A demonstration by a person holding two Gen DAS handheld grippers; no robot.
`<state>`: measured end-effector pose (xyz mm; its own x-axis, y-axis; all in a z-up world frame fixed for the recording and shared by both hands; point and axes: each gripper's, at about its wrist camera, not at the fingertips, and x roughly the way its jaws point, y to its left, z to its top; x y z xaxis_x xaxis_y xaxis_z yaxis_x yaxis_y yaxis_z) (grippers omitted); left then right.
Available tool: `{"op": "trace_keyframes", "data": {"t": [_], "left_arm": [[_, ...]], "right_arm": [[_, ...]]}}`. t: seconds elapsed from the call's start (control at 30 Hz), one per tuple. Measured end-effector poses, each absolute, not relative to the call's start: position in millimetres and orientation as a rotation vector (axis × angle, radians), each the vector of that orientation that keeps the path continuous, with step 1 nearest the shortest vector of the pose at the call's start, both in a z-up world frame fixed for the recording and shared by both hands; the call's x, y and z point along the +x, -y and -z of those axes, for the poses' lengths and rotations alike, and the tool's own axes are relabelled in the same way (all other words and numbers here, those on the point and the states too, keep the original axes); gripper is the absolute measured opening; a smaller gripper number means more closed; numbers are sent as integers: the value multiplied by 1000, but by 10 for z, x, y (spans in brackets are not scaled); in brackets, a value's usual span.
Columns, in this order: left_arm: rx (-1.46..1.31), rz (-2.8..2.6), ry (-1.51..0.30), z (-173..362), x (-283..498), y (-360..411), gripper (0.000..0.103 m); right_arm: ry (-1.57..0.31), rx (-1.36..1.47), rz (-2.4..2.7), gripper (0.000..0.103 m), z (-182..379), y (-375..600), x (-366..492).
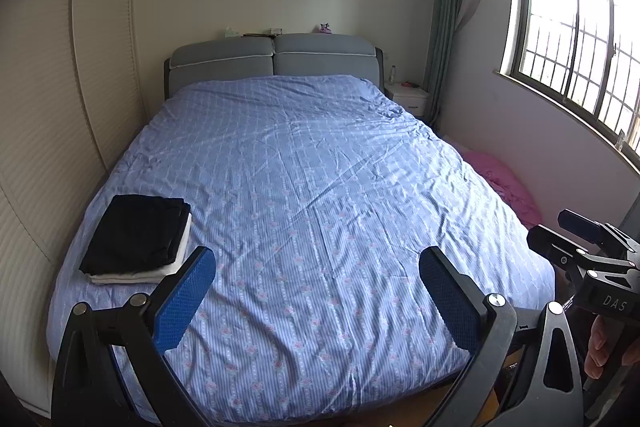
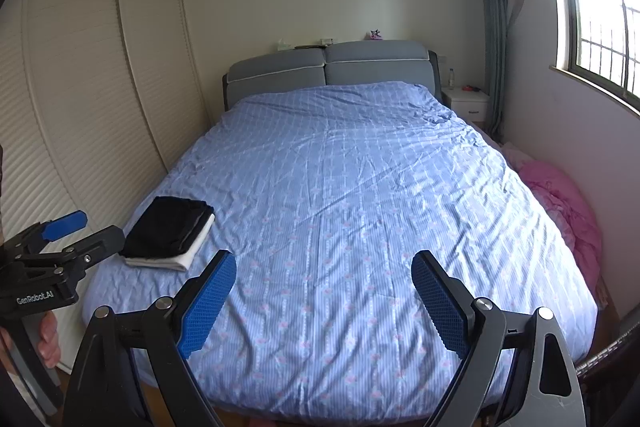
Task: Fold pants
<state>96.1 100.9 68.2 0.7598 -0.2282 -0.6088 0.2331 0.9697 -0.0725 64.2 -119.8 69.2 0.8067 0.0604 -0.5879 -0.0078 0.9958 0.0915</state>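
Your left tool (image 1: 318,301) and right tool (image 2: 324,303) both hang wide open with nothing in them. The folded black pants (image 1: 136,235) lie on a white folded cloth (image 1: 176,259) at the bed's (image 1: 320,187) near left corner. A pink blanket (image 2: 560,203) sits right of the bed.

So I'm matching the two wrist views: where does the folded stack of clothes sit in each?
Left wrist: folded stack, lower left, just beyond the left finger.
Right wrist: folded stack, left of centre, on the bed's near-left corner.
Shared landmark: grey headboard.
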Motion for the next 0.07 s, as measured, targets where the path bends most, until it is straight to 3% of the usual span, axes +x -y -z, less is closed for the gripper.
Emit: {"op": "trace_keyframes", "data": {"t": [0.07], "left_arm": [[12, 247, -658, -680, 955, -1012, 103]], "right_arm": [[-631, 86, -32, 90, -696, 1184, 629]]}}
